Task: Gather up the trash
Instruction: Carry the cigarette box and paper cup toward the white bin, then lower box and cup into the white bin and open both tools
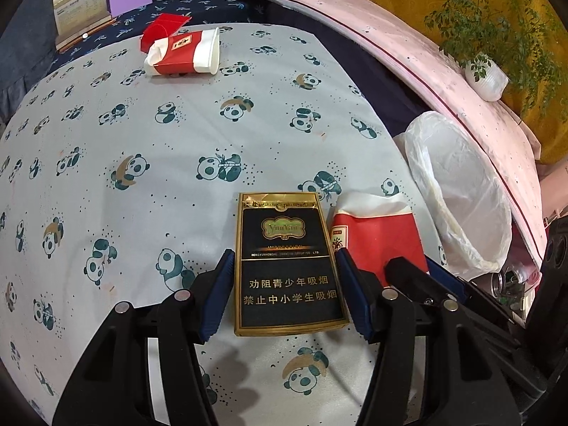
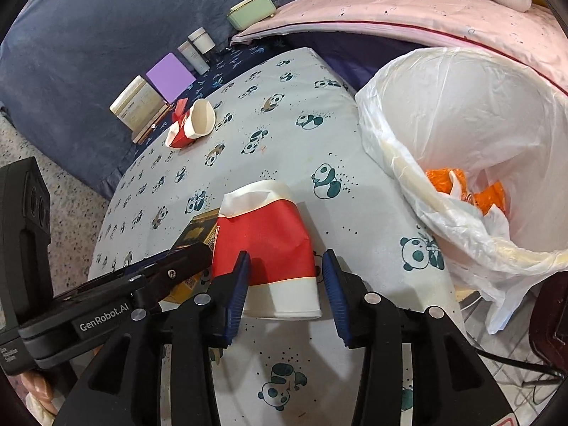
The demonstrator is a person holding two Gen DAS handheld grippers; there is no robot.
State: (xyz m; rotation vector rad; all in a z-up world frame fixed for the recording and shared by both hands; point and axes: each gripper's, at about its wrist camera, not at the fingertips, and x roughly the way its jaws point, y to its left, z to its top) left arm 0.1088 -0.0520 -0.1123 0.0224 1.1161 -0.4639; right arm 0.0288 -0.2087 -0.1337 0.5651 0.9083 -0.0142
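The crushed red-and-white paper cup point(image 2: 269, 248) lies on its side on the panda-print worktop point(image 2: 319, 135), its long axis running straight away from the right gripper point(image 2: 284, 284), white base toward the camera and flattened mouth pointing away. The right jaws stand open astride the base end: the left pad seems to touch or overlap the cup's side, the right pad stands just clear, so nothing is clamped yet. Closing across the cup's width looks like all the grasp needs.

Just beside the cup, on its left, the black-and-gold cigarette pack point(image 1: 287, 266) lies flat, long axis likewise along the left gripper point(image 1: 284, 294), whose jaws bracket its lower half. They sit close against both long edges; whether they press on it cannot be told. The two grippers are nearly touching, the left one's body overlapping the pack's near corner in the right wrist view, so crowding between them is the likely trouble.

The bin with its white liner point(image 2: 461, 142) stands off the worktop's right edge, nearer the right hand, with orange scraps already inside. A second red cup point(image 1: 184, 53) lies on its side at the far end, well apart, and a potted plant point(image 1: 486, 74) sits on the pink ledge beyond the bin.
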